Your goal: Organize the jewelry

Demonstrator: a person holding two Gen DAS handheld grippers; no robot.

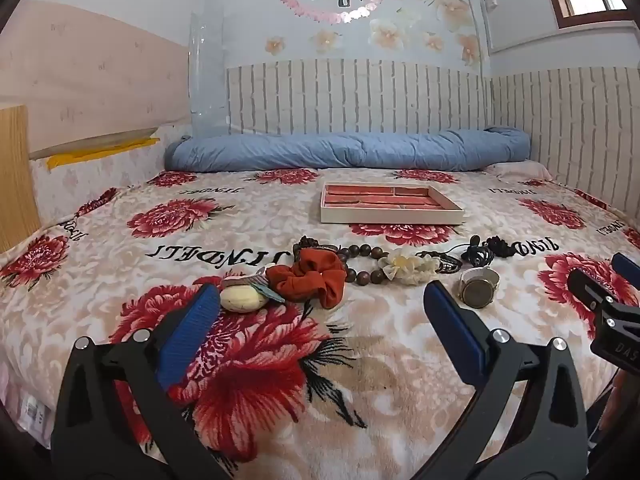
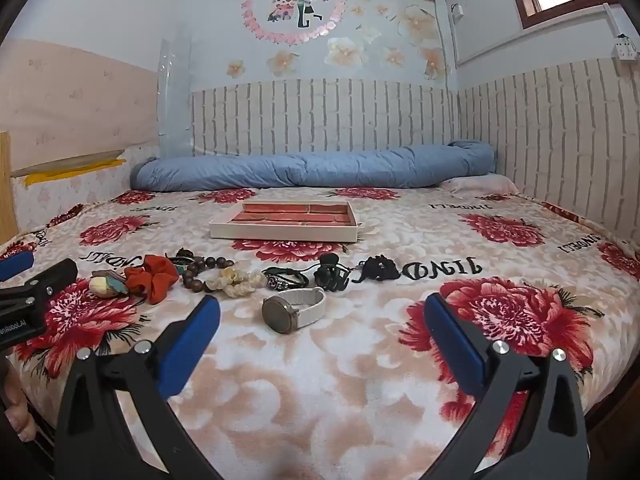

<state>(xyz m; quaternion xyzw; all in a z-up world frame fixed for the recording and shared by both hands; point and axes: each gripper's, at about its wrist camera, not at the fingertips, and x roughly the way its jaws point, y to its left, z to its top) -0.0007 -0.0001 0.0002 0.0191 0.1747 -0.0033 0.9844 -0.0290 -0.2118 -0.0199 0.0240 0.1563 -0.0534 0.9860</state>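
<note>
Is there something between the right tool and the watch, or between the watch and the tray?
Nothing visible blocks the right tool from the watch. Between the watch and the tray lies the black bracelet.

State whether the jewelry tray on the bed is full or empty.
Empty as far as visible: the jewelry tray shows only bare red compartments; all pieces, like the watch, lie outside it.

Plush fleece blanket (image 2: 320, 360); matt metal watch (image 2: 282, 312); glossy wooden beads (image 2: 200, 270).
</note>
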